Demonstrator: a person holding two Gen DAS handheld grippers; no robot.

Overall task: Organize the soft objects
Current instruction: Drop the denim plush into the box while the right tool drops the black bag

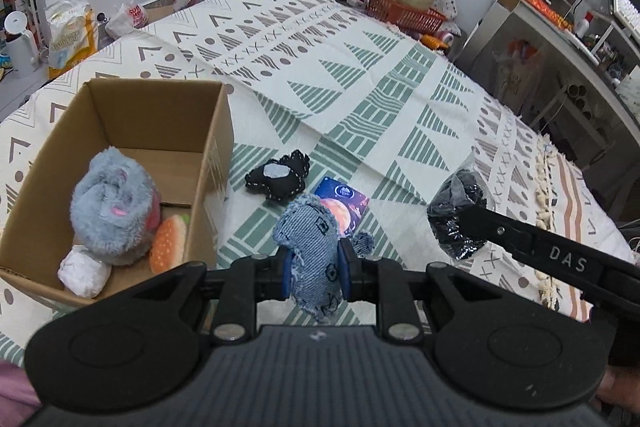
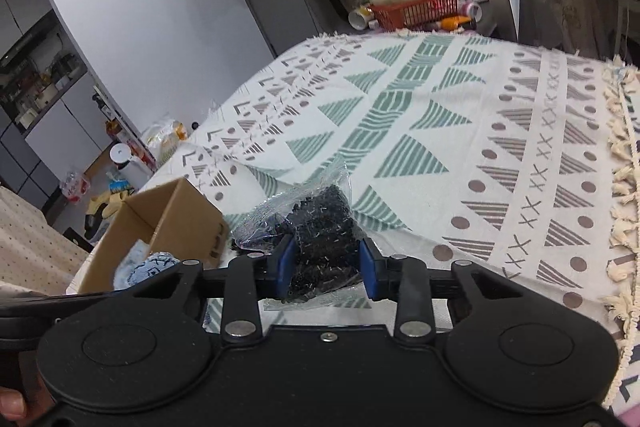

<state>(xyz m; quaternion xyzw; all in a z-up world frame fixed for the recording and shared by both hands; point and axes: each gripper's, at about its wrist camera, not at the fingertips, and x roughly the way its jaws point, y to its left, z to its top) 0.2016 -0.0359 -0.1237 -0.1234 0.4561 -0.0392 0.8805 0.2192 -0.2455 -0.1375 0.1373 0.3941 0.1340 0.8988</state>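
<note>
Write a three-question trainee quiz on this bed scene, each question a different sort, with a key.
1. True or false: the left gripper is shut on the denim toy.
2. What does the right gripper hold: A) an orange basket, B) the clear bag of black bits, C) a card?
3. Fill in: the grey plush sits inside the cardboard ____.

Key: 1 true; 2 B; 3 box.

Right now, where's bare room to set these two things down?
Cardboard box: far half is bare; the near end is crowded with the grey plush. The cloth beyond the black felt toy lies bare up to the orange basket.
</note>
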